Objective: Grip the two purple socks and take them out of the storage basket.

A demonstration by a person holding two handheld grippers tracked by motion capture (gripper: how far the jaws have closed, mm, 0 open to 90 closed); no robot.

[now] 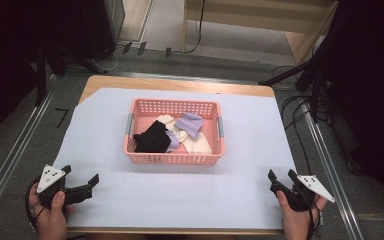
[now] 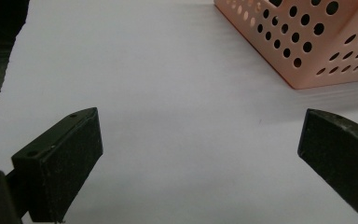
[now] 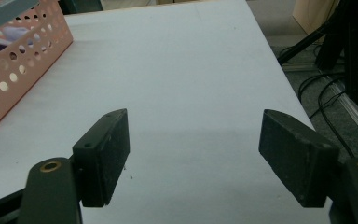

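Note:
A pink perforated basket (image 1: 139,158) stands in the middle of the table and holds several socks: a black one (image 1: 151,138), a lilac one (image 1: 190,124) and white ones (image 1: 196,145). My left gripper (image 1: 81,174) rests open near the front left corner, well apart from the basket, with nothing between its jaws. My right gripper (image 1: 281,173) is open at the front right, also holding nothing. In the left gripper view the gripper (image 2: 200,144) faces bare sheet with the basket (image 2: 303,51) at the upper right. The right gripper (image 3: 193,149) sees the basket (image 3: 23,65) at its upper left.
A pale blue-white sheet (image 1: 250,135) covers the wooden table. Metal rails run along both sides of the table. Cables (image 1: 300,115) and black stand legs lie on the floor at the right, and a wooden cabinet (image 1: 260,20) stands behind.

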